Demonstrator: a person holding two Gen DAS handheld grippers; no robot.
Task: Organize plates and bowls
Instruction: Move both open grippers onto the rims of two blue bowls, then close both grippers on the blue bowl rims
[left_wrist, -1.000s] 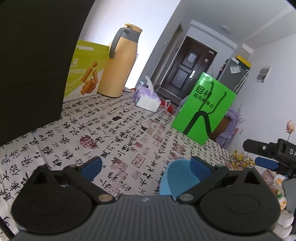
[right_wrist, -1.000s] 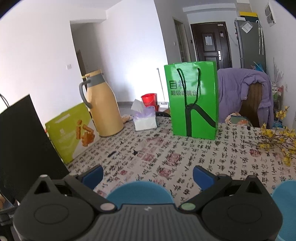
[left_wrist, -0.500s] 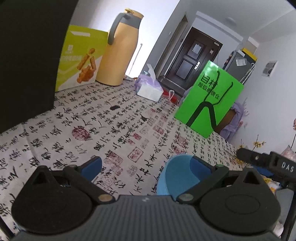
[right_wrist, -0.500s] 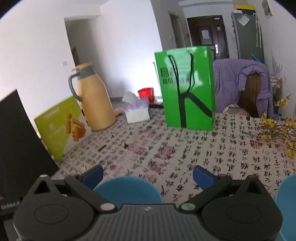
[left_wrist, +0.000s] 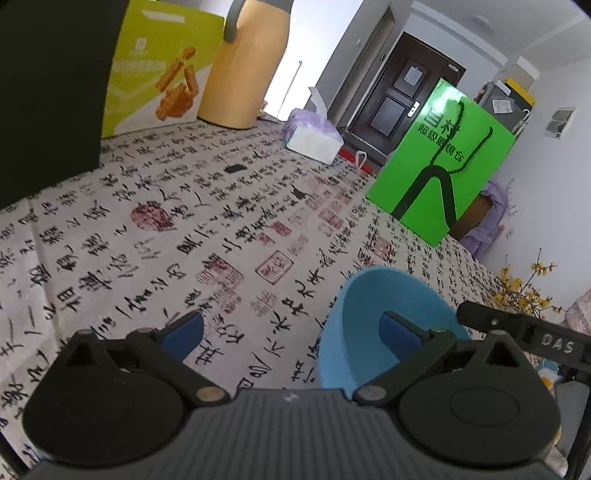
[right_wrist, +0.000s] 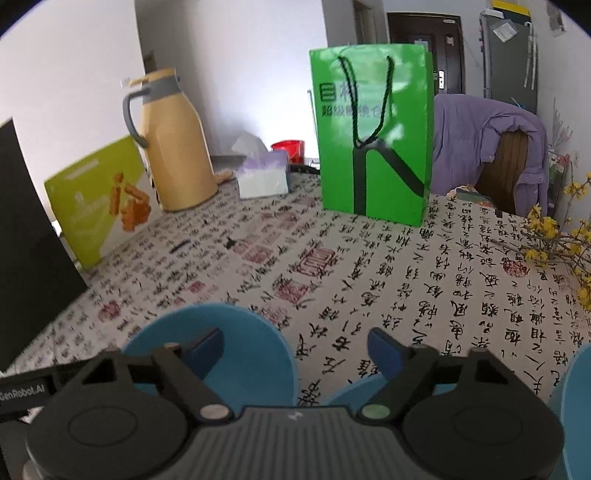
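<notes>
A blue bowl (left_wrist: 373, 306) sits on the calligraphy-print tablecloth (left_wrist: 207, 229). My left gripper (left_wrist: 291, 330) is open; its right finger reaches inside the bowl, its left finger stays outside. In the right wrist view the same kind of blue bowl (right_wrist: 251, 347) lies under my open right gripper (right_wrist: 295, 345), whose left finger is over its inside. A second blue dish (right_wrist: 351, 387) shows below the right finger. Another blue piece (right_wrist: 576, 391) is cut by the right edge.
A green paper bag (right_wrist: 373, 125), a yellow jug (right_wrist: 173, 144), a tissue box (right_wrist: 262, 177), a yellow-green box (right_wrist: 96, 195) and a black panel (right_wrist: 26, 243) stand along the table's far and left sides. Yellow flower twigs (right_wrist: 546, 240) lie right. The right gripper shows in the left wrist view (left_wrist: 524, 332).
Both grippers have dropped lower and forward toward the table. The blue bowls have grown larger in both views, and the second blue dish has come into the right view.
</notes>
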